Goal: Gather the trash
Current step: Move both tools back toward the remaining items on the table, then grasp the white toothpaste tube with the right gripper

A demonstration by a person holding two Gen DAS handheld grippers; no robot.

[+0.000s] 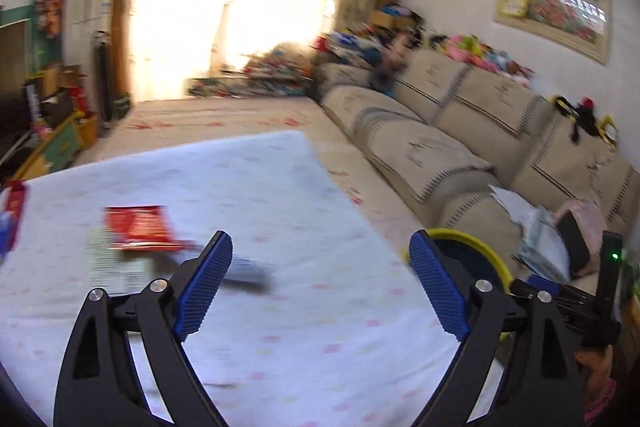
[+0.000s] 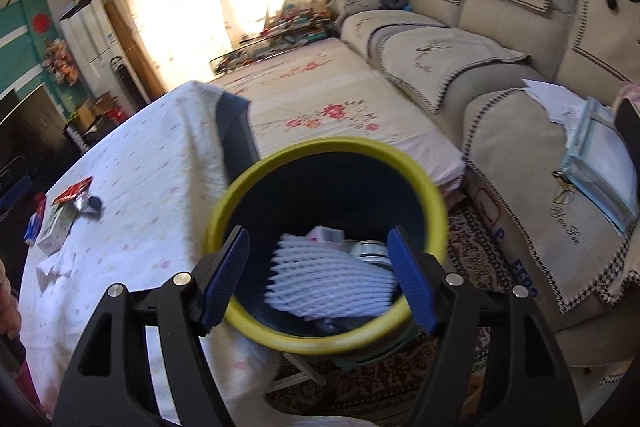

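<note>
My left gripper (image 1: 320, 239) stands open over the white flowered tablecloth (image 1: 280, 187), with nothing between its fingers. To its left on the cloth lie a red wrapper (image 1: 140, 227), a white box (image 1: 116, 267) and a blurred grey scrap (image 1: 248, 273). My right gripper (image 2: 318, 233) hangs open above a dark bin with a yellow rim (image 2: 332, 147), which stands off the table's right edge. A white foam net (image 2: 332, 275) shows in the bin's mouth between the fingers, with a small jar (image 2: 370, 251) behind it. The same red wrapper (image 2: 74, 189) and box (image 2: 56, 227) lie far left.
A beige sofa (image 2: 500, 27) runs along the right, with papers and a clear folder (image 2: 600, 163) on its near seat. A patterned rug (image 2: 472, 247) covers the floor below the bin. A red and blue packet (image 1: 12, 211) lies at the table's left edge.
</note>
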